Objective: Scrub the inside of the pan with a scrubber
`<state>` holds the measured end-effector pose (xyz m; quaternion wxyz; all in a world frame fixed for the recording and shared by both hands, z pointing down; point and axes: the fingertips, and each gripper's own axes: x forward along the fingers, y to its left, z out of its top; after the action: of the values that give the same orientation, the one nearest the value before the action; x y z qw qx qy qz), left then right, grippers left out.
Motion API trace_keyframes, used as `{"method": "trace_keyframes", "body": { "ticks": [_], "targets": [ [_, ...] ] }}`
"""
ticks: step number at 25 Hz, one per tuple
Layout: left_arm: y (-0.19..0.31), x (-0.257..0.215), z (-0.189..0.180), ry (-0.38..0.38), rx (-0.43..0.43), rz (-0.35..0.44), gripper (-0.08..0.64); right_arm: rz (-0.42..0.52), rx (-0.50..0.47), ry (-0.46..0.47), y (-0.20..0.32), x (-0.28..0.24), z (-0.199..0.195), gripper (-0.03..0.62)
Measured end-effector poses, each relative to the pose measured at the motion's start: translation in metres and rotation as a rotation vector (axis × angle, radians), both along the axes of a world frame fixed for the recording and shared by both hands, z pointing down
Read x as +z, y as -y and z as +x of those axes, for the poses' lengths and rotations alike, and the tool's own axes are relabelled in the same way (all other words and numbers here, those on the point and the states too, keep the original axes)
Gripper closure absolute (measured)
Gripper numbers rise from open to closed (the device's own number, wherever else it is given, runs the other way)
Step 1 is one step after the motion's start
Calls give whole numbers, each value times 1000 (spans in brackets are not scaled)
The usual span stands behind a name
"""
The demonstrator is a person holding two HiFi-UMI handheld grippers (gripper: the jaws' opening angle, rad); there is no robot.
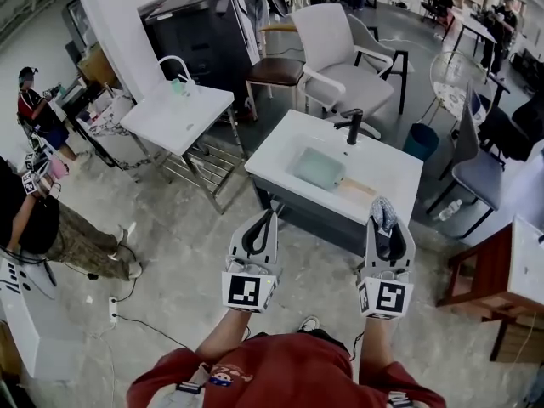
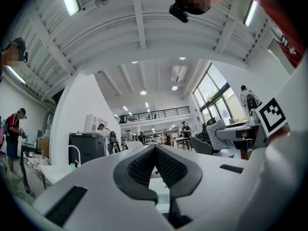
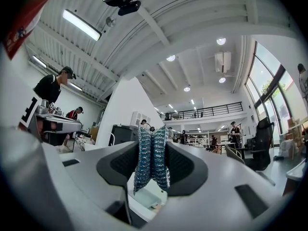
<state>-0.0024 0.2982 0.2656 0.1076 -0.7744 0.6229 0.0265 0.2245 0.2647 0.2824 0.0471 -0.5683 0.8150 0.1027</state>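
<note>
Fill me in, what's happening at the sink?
A person stands in front of the white sink with a gripper in each hand, both short of the basin. The right gripper is shut on a metallic scrubber. The left gripper is shut and empty. The pan lies in the basin untouched, so scrubbing has not begun.
</note>
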Motion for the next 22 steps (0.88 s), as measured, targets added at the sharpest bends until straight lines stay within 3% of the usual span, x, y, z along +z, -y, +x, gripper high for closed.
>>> {"method": "trace_keyframes", "body": {
  "ticks": [7, 10, 13, 22],
  "targets": [
    [18, 2, 19, 14, -25, -4, 552, -21, -25, 60, 26, 11, 18, 413],
    [23, 15, 19, 30, -37, -71, 552, -40, -42, 54, 35, 19, 16, 413],
    [31, 24, 11, 30, -46, -106, 552, -41, -58, 29, 46, 21, 5, 413],
    [77, 27, -41, -15, -47, -86, 552, -30, -63, -11, 92, 15, -49, 413]
  ]
}}
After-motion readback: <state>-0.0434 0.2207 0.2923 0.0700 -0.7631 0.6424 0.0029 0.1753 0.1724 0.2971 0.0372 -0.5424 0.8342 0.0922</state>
